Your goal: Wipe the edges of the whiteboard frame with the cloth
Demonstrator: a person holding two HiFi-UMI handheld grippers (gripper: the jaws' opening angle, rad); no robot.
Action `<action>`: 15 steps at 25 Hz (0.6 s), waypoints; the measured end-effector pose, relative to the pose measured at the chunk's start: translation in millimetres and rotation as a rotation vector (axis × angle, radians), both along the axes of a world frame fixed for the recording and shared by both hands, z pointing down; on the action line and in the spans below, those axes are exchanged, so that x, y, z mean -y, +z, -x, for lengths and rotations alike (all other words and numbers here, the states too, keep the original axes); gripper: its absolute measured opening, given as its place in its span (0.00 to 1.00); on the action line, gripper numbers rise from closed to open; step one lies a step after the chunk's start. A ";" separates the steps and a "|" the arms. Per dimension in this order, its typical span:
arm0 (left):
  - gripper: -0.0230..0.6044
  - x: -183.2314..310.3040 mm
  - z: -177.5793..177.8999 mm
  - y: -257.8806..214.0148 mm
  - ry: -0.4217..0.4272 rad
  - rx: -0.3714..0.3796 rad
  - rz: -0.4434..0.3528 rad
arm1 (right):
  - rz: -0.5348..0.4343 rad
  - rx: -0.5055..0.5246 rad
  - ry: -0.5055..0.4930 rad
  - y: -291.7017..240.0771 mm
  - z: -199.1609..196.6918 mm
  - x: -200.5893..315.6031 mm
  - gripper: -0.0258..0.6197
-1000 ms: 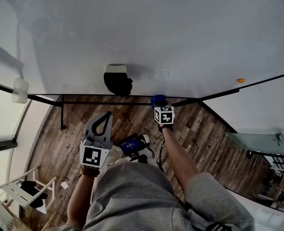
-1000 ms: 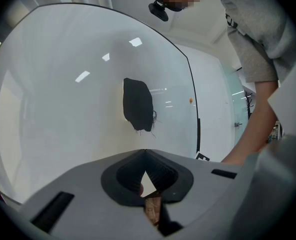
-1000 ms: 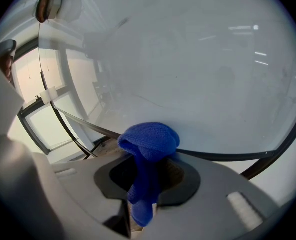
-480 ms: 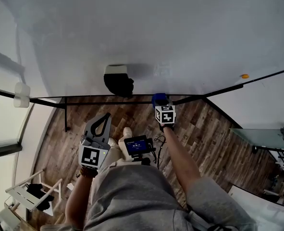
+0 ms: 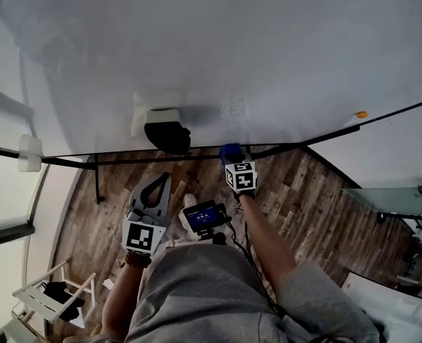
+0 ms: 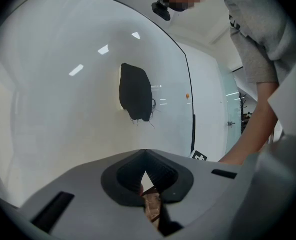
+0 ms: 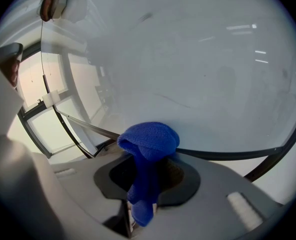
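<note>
The floor is dark wood plank. At the near left stands a white chair with something dark on its seat. A window with pale frames takes up the left side, bright with daylight. At the right, a white wall meets a greenish glass panel.

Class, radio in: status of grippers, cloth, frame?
Right gripper shut on blue cloth at frame edge. Left gripper shut, empty. Black eraser on board nearby.
</note>
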State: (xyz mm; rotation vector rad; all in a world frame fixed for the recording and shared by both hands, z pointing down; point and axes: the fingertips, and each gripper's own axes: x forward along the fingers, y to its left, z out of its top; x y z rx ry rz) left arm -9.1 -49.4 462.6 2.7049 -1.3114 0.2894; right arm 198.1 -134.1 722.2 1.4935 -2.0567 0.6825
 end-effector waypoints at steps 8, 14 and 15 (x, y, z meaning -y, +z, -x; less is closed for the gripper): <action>0.05 11.0 14.9 -19.4 0.050 -0.003 -0.013 | 0.001 -0.017 0.029 -0.4 8.2 -1.1 0.20; 0.05 15.1 35.5 -23.7 0.045 0.010 -0.025 | -0.001 -0.028 0.036 -1.7 17.2 -1.6 0.20; 0.05 15.5 38.4 -24.2 0.043 0.011 -0.025 | -0.002 -0.029 0.038 -2.1 18.7 -1.2 0.20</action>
